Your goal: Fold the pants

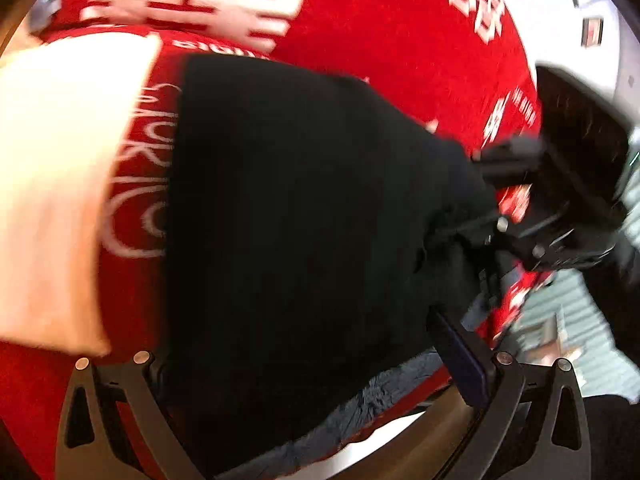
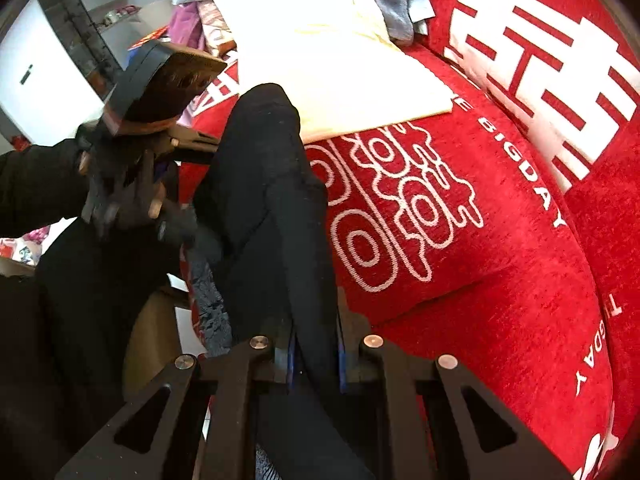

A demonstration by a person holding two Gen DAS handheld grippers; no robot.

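Observation:
The black pants [image 1: 288,208] lie bunched on a red bedspread [image 1: 380,32]. In the left wrist view the cloth runs down between my left gripper's fingers [image 1: 460,360], which stand wide apart around it; the left finger is hidden by cloth. My right gripper [image 1: 500,216] shows at the right, at the pants' edge. In the right wrist view my right gripper [image 2: 314,344] is shut on a fold of the pants [image 2: 272,184]. My left gripper's body [image 2: 132,168] shows at the left, beside the pants.
A cream pillow [image 2: 340,60] lies on the red bedspread [image 2: 500,280] behind the pants; it also shows in the left wrist view [image 1: 68,184]. Grey clothes [image 2: 400,4] lie farther back. The bed's edge and floor [image 1: 580,340] are at the right.

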